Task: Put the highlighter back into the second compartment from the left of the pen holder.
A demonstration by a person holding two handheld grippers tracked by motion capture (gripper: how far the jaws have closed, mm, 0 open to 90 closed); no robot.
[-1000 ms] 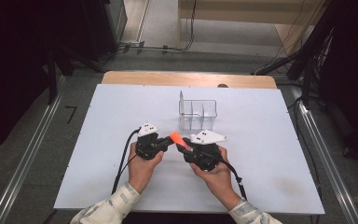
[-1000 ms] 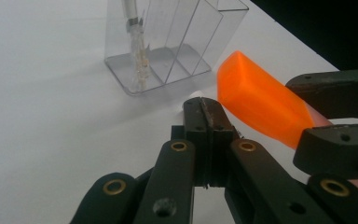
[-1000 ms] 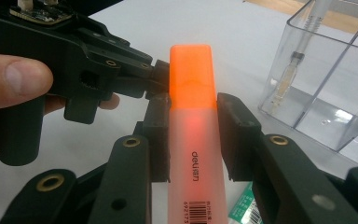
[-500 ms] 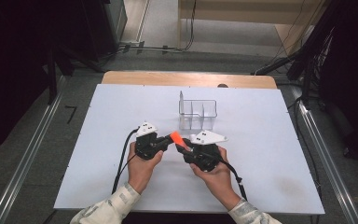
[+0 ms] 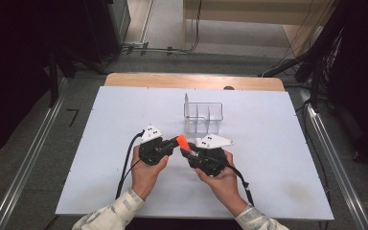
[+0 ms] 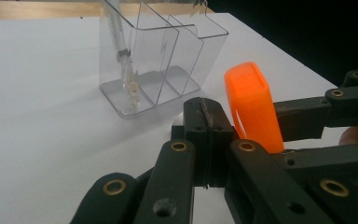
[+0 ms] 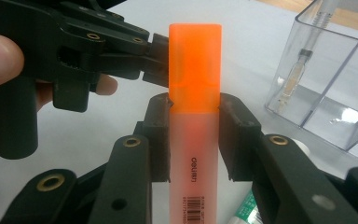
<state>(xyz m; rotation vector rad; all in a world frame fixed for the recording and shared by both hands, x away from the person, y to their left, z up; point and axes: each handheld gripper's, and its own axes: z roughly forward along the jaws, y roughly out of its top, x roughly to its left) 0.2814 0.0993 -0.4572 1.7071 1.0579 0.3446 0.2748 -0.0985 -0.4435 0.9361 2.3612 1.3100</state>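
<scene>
high view: two hands hold the grippers close together near the middle of the white table. the left gripper points right, toward the right gripper, which points up and left. between them sits an orange highlighter, its cap end just off the left gripper's tips.

right gripper view: the jaws are clamped on the highlighter, one on each side, just below the line where the orange cap meets the paler barrel. the barrel has black print and a barcode near the bottom edge. the left gripper comes in from the left with its tips at the side of the cap; touching or just beside, i cannot tell. a thumb shows at the far left.

left gripper view: its own jaws are pressed together with nothing between them, and the highlighter's cap stands just to their right.

a clear bin with dividers stands on the table beyond the grippers, apart from them. a clear pen leans in its end compartment.
</scene>
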